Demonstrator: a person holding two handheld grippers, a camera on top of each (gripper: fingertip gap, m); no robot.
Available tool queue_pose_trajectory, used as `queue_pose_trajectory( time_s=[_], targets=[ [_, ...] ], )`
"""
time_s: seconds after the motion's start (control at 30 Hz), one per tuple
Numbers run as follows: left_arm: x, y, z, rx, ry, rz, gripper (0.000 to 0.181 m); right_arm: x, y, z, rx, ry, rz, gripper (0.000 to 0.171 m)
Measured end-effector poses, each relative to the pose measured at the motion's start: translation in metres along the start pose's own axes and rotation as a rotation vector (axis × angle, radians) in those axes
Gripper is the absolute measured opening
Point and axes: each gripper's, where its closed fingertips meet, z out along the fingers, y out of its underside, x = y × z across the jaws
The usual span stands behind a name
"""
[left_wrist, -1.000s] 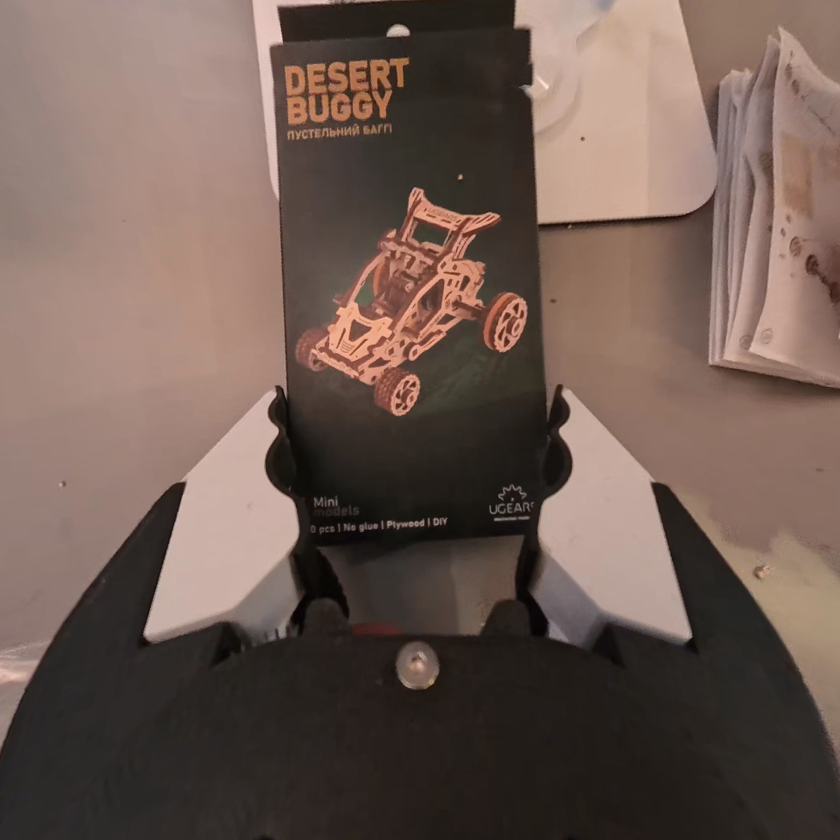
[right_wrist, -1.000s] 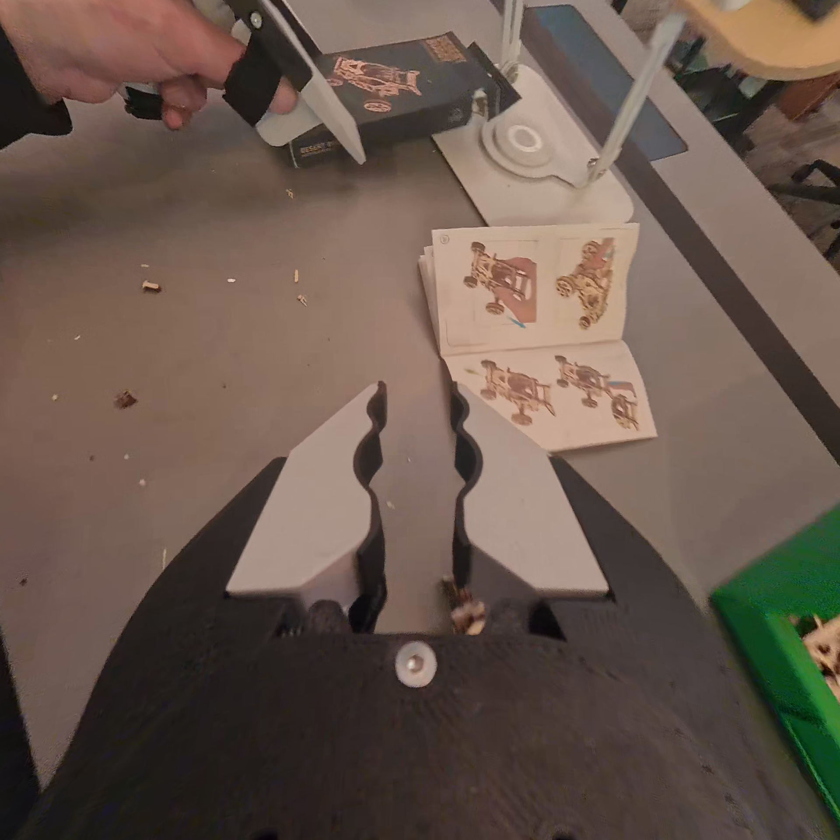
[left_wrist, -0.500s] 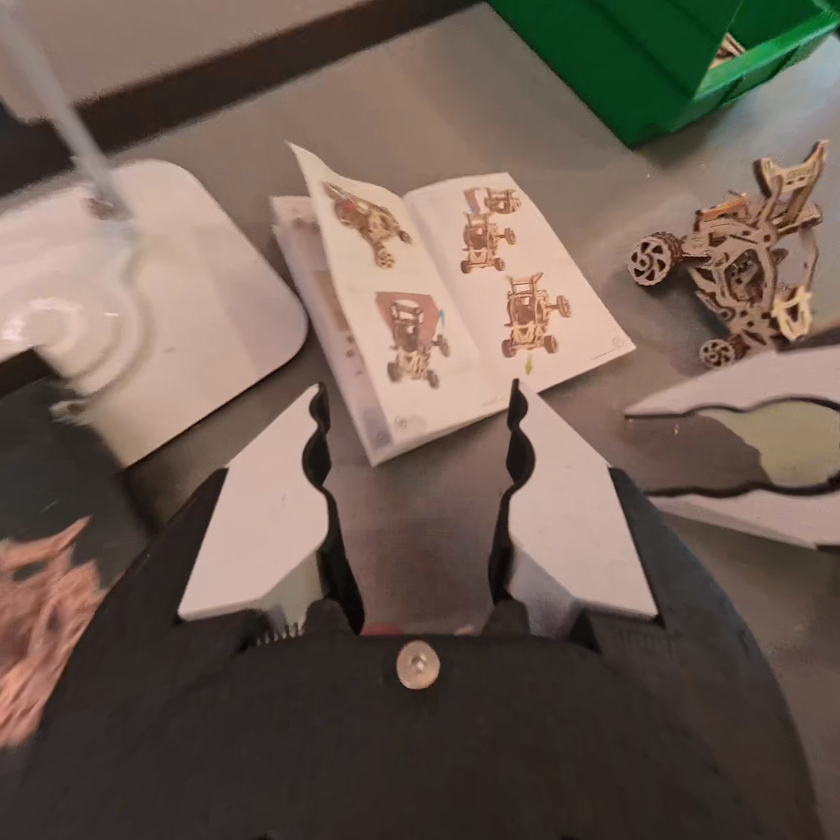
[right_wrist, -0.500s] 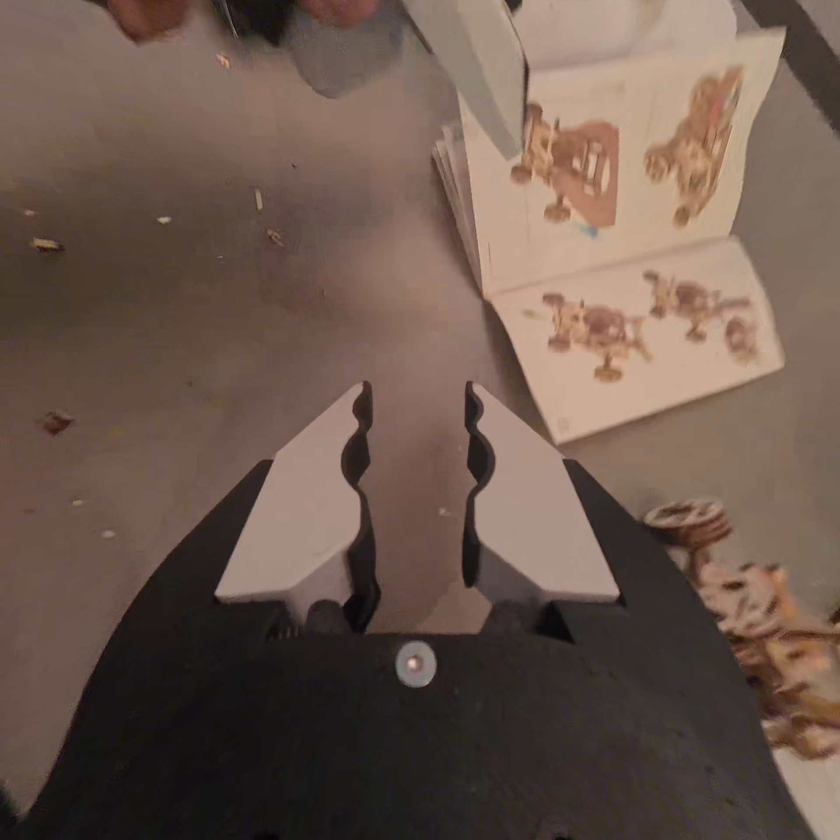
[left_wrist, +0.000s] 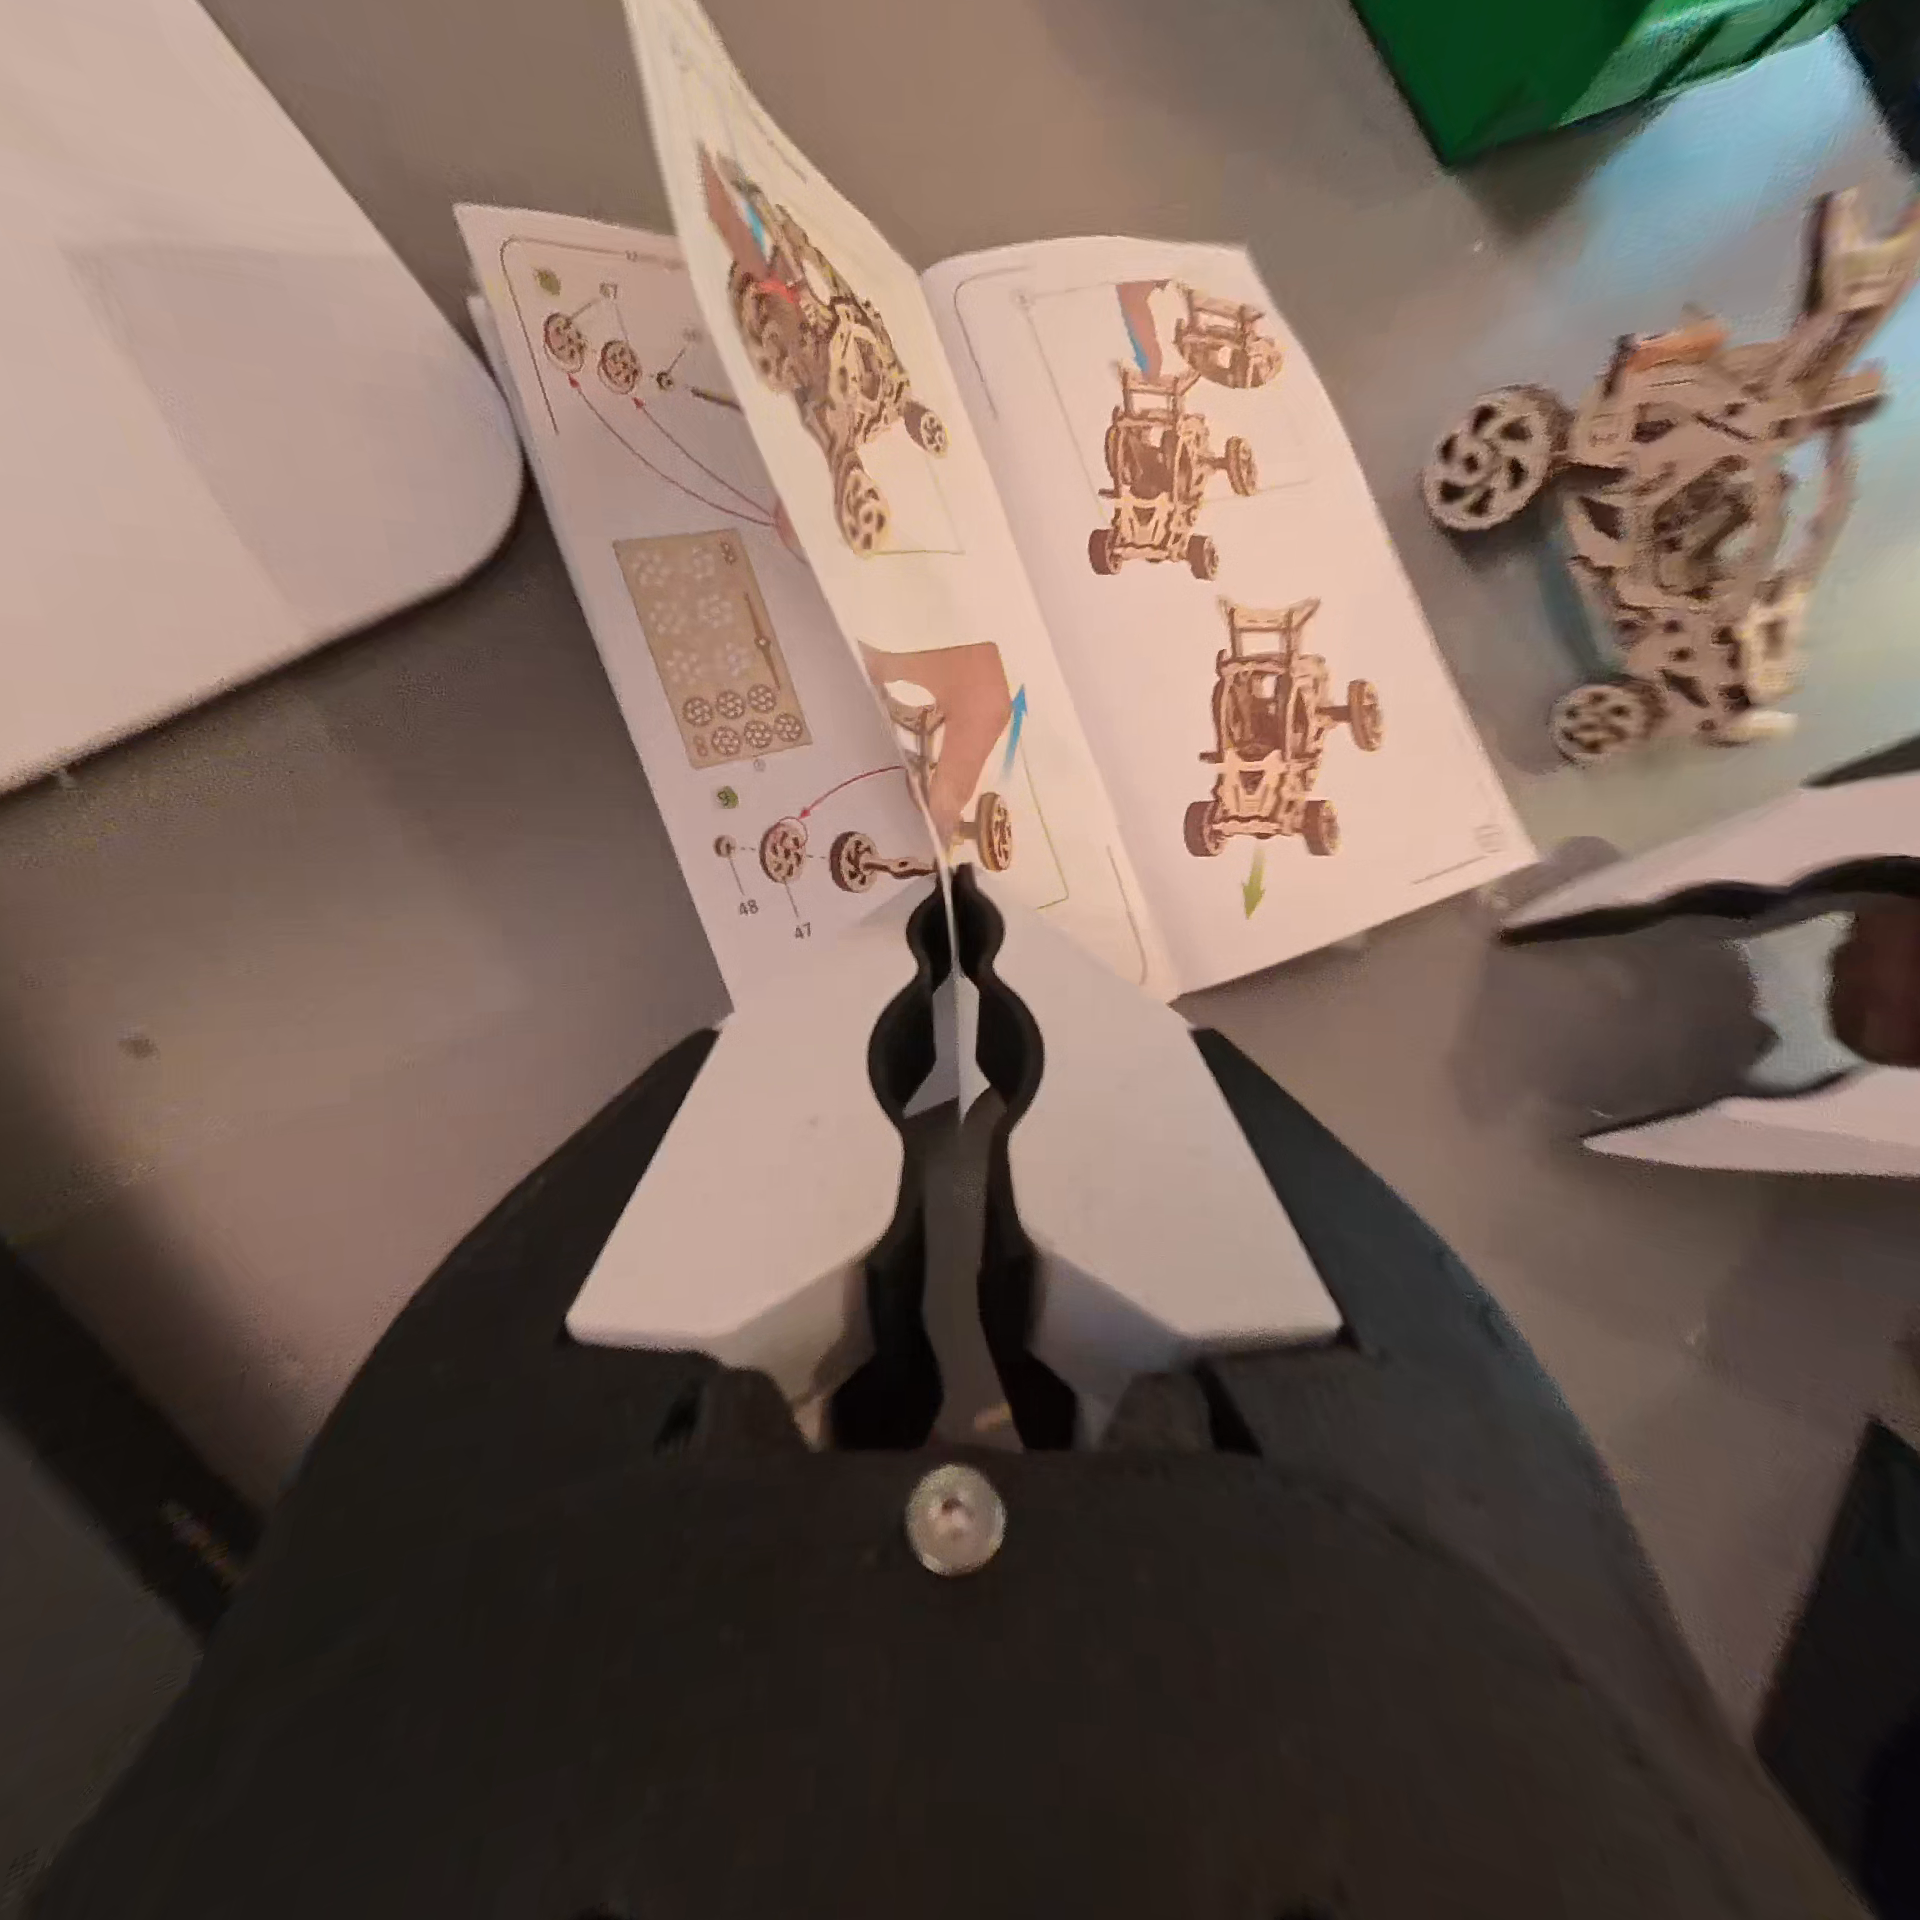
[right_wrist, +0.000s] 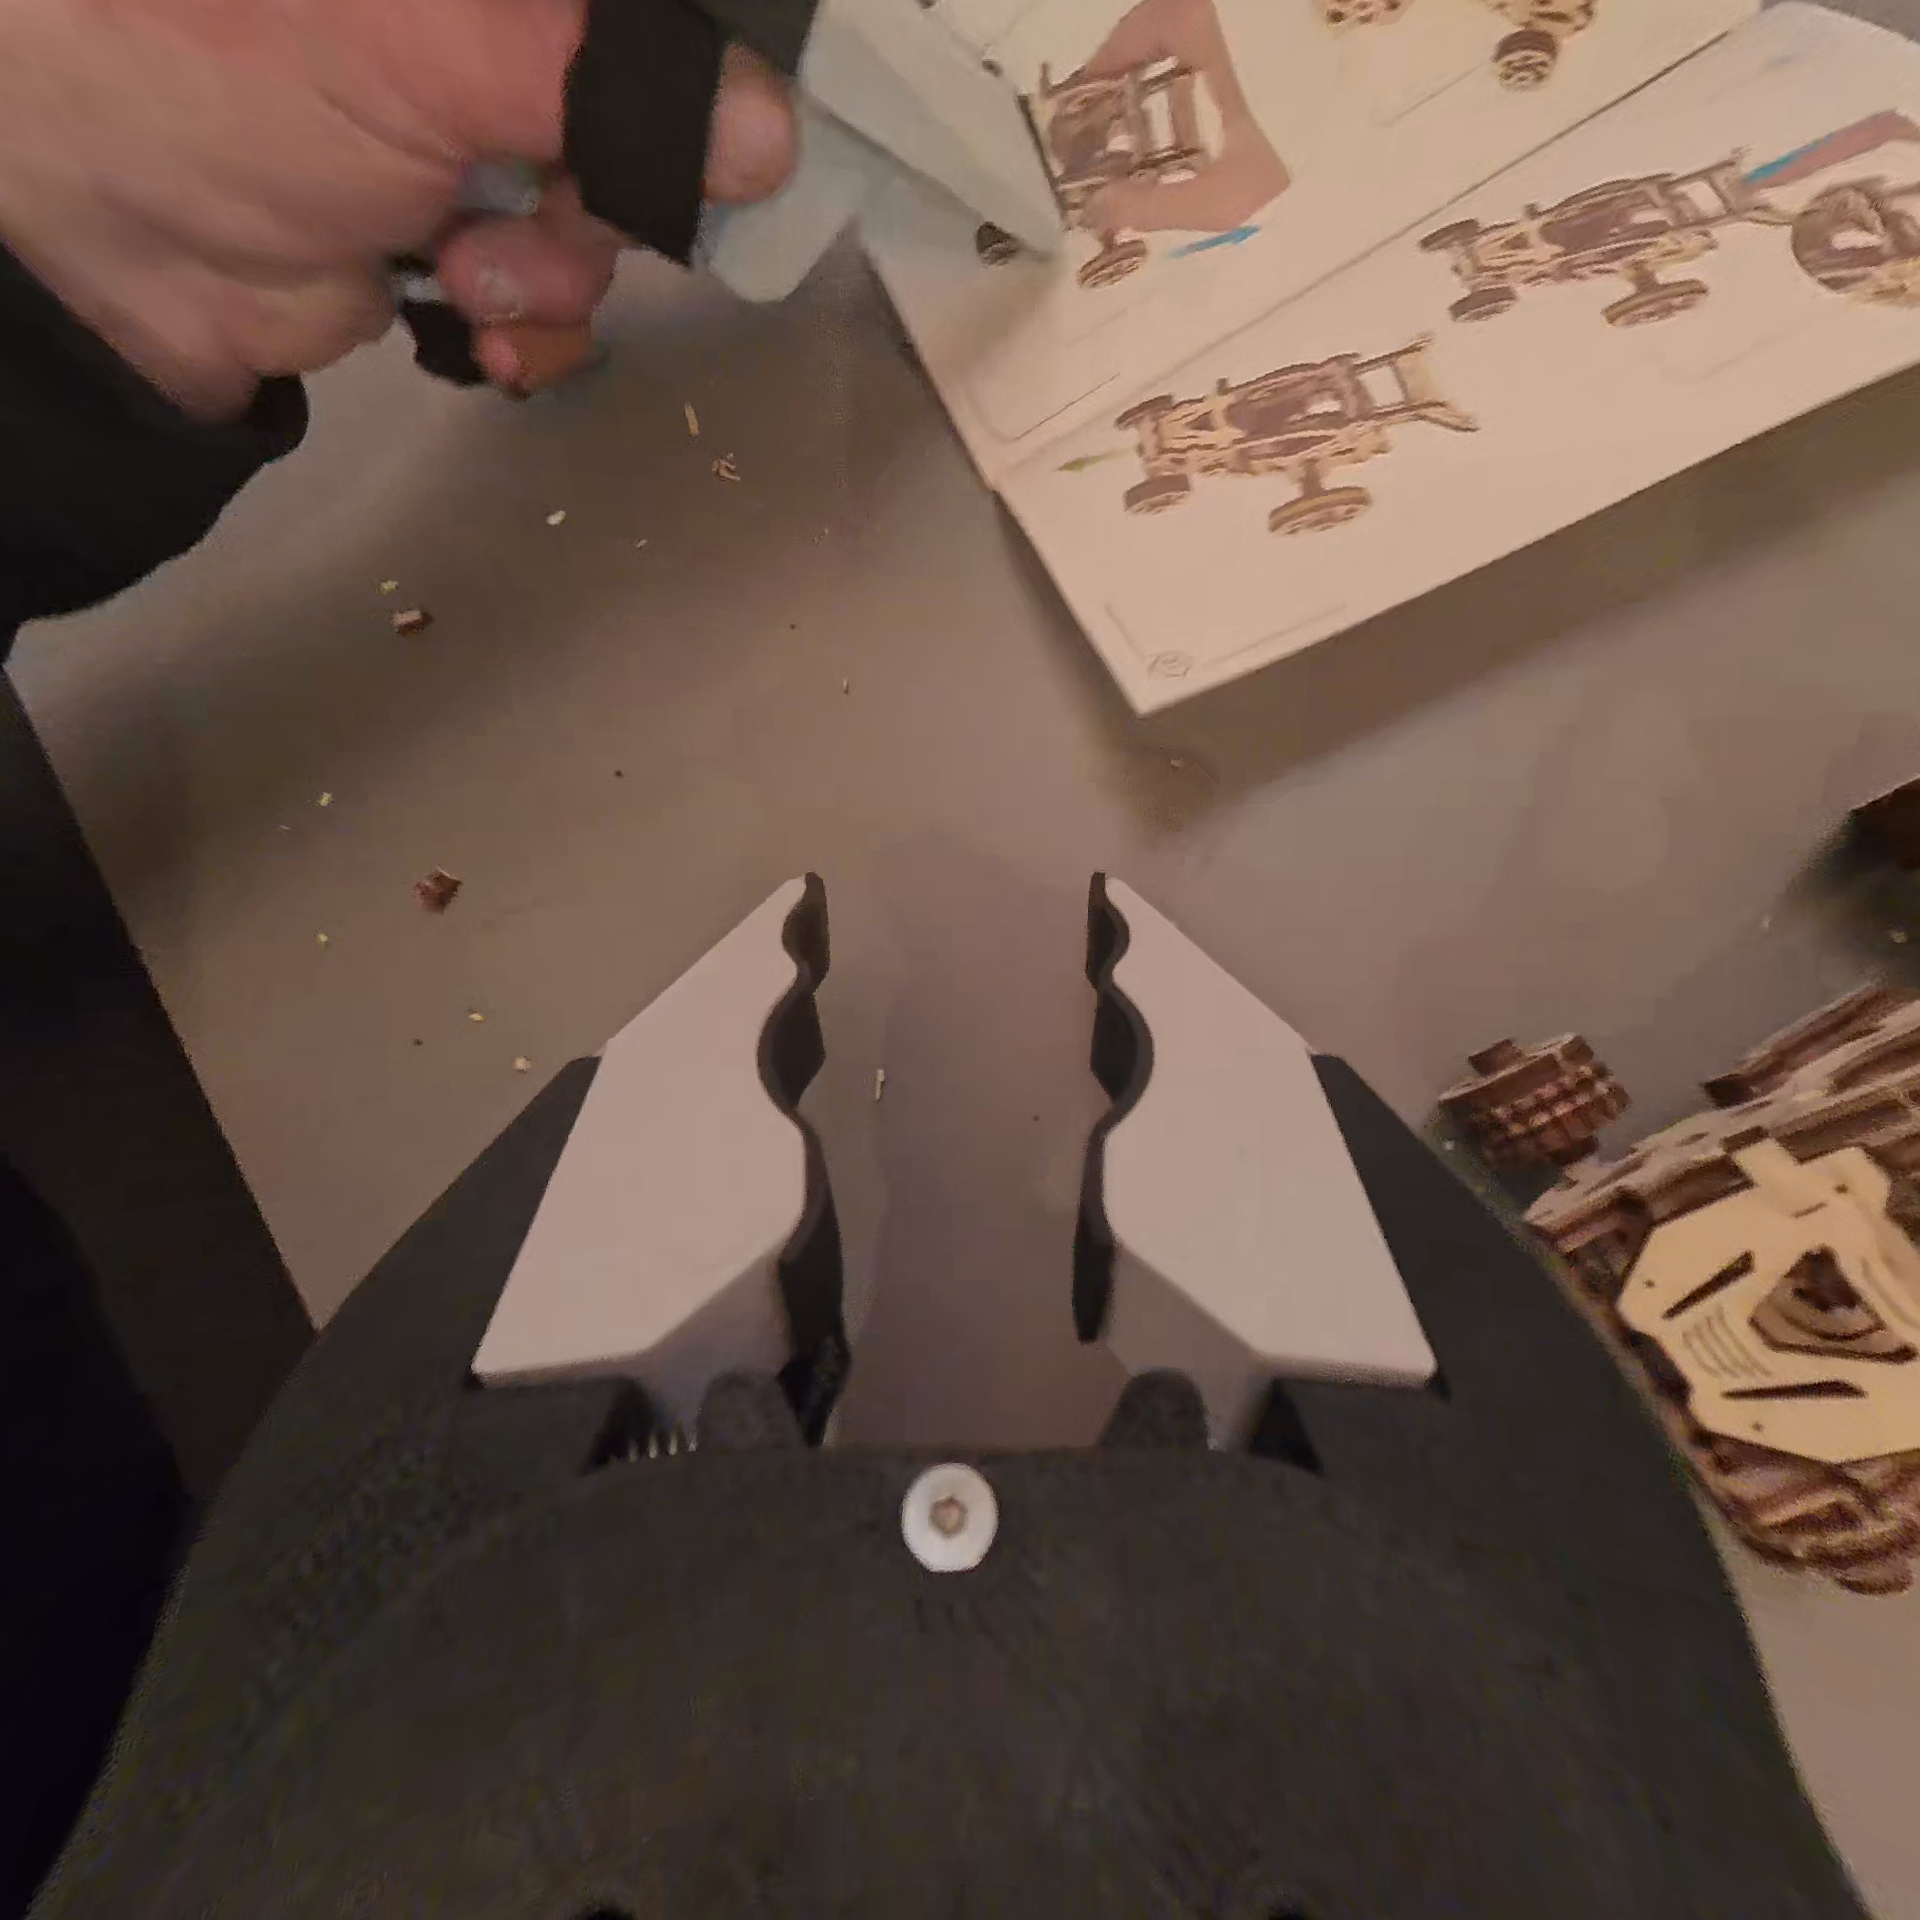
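Note:
My left gripper is shut on the lower edge of one page of an open instruction booklet and holds that page lifted upright over the spread. The booklet lies on the grey table; it also shows at the top right of the right wrist view. My right gripper is open and empty just above bare table. Its fingers show at the right edge of the left wrist view. A wooden buggy model stands right of the booklet; it shows beside my right gripper too.
A white lamp base lies left of the booklet. A green bin stands at the far right. A person's hand holds the left gripper at the top left of the right wrist view. Small wood crumbs dot the table. One gripper's finger ends stand about 15 centimeters off the other's.
My left gripper let go of the dark box, swung over to the booklet and shut on a page, lifting it. My right gripper moved closer to the table and the buggy, and opened wider.

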Motion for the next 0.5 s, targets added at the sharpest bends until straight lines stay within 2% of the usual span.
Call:
queue_pose_trajectory(
  time_s=[0.17,0.37,0.43,0.5],
  targets=[
    [0.013,0.028,-0.013,-0.016,0.067,-0.058,0.000,-0.005,-0.012,0.012,0.030,-0.017,0.000,0.046],
    [0.029,0.039,-0.015,-0.027,0.113,-0.053,0.000,-0.031,-0.078,0.028,0.192,-0.122,-0.139,0.051],
    [0.035,0.041,-0.016,-0.024,0.173,-0.085,0.005,-0.035,-0.080,0.047,0.113,-0.161,-0.211,0.057],
    [0.036,0.038,-0.020,0.010,0.213,-0.124,0.013,-0.042,-0.066,0.066,-0.048,-0.225,-0.248,0.061]
  ],
)
